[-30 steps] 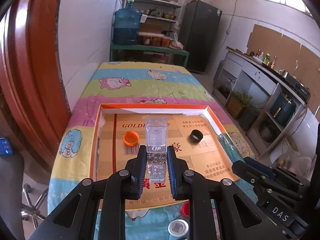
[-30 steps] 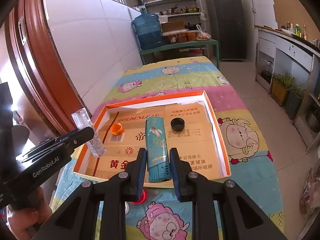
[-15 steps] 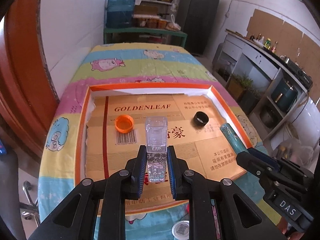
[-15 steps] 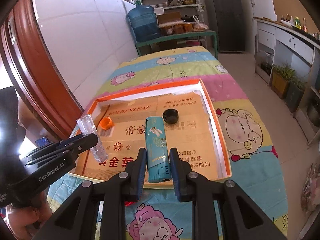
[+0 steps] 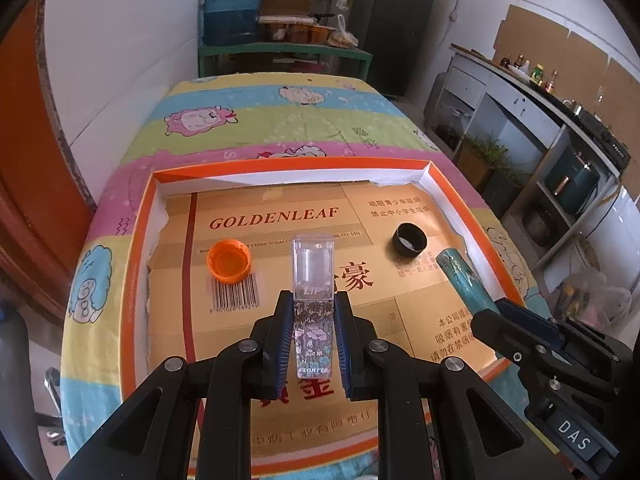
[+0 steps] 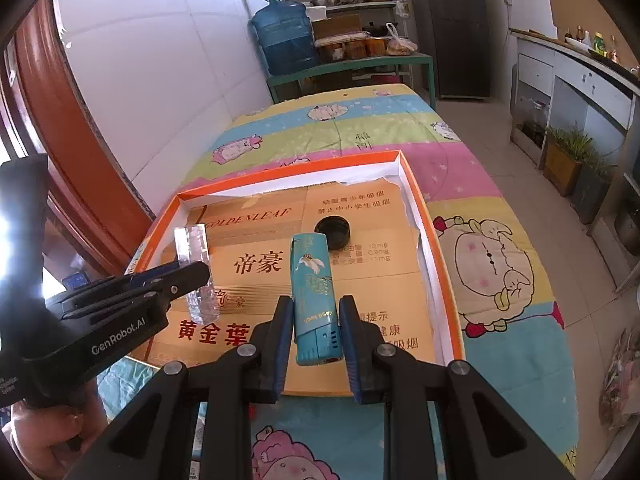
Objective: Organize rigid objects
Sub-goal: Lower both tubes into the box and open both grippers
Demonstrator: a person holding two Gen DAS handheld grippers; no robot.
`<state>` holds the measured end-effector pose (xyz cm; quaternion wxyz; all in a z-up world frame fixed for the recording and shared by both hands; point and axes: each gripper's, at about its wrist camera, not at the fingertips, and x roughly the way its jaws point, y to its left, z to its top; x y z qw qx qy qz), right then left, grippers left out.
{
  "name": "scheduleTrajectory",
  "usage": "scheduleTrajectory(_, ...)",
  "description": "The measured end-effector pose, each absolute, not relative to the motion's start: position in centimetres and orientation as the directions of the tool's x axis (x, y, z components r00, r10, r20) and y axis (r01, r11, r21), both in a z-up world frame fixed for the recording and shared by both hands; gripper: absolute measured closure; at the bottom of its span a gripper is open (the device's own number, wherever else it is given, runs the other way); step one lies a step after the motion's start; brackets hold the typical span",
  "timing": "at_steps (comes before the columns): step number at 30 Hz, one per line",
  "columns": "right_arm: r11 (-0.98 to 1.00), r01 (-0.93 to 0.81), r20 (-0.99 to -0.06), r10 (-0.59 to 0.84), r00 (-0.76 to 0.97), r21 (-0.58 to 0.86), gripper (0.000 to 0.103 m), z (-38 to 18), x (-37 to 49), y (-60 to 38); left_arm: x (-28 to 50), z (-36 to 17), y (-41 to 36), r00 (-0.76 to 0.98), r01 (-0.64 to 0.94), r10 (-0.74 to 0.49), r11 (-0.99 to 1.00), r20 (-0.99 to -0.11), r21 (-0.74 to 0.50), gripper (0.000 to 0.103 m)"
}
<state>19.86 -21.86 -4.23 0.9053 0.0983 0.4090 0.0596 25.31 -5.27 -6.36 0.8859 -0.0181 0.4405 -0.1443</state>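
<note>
Two hand-held claws hang over an orange-rimmed tray (image 5: 140,240) lined with gold cardboard on a desk draped in a cartoon-print cloth (image 5: 280,120). The left claw (image 5: 313,340) is clamped on a clear lip-gloss tube (image 5: 313,280), its long axis running straight out along the fingers and its transparent cap end pointing away from the claw, toward the tray's far wall. The right claw (image 6: 316,332) is clamped on a teal lighter (image 6: 314,292), likewise lengthwise between the fingers, rounded top pointing forward and vented base nearest the camera. Ahead and left of the left claw lies an orange bottle cap (image 5: 229,261); ahead and right of it, just past the tip of the lighter, sits a black cap (image 5: 409,240). The risk appears to lie in the set-down: both items are slim and smooth, gripped low on their length, so an early release or a tilted landing could send either one rolling into the caps or against the tray wall, and the two claws, working near each other, could knock together.
</note>
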Motion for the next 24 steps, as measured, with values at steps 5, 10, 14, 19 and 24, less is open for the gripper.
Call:
scheduleTrajectory(5, 0.973, -0.028, -0.738, 0.193, 0.646, 0.23, 0.079, -4.9, 20.5, -22.0, 26.2, -7.0, -5.8, 0.558, 0.238, -0.27, 0.958, -0.785, -0.16, 0.083)
scheduleTrajectory(10, 0.972, -0.036, -0.749, 0.201, 0.631, 0.231, 0.079, -5.7, 21.4, -21.7, 27.1, -7.9, -5.9, 0.539, 0.226, -0.271, 0.959, -0.797, -0.173, 0.083)
scheduleTrajectory(14, 0.973, -0.047, -0.756, 0.207, 0.622, 0.228, 0.079, -6.1, 22.0, -21.5, 27.6, -8.6, -5.8, 0.528, 0.218, -0.275, 0.958, -0.804, -0.185, 0.083)
scheduleTrajectory(19, 0.975, -0.047, -0.766, 0.199, 0.612, 0.216, 0.079, -6.6, 22.7, -21.2, 28.0, -8.9, -5.9, 0.528, 0.218, -0.277, 0.958, -0.803, -0.187, 0.083)
scheduleTrajectory(24, 0.977, -0.047, -0.78, 0.193, 0.595, 0.206, 0.079, -7.4, 23.3, -21.0, 28.4, -9.3, -5.8, 0.527, 0.226, -0.297, 0.952, -0.796, -0.205, 0.08)
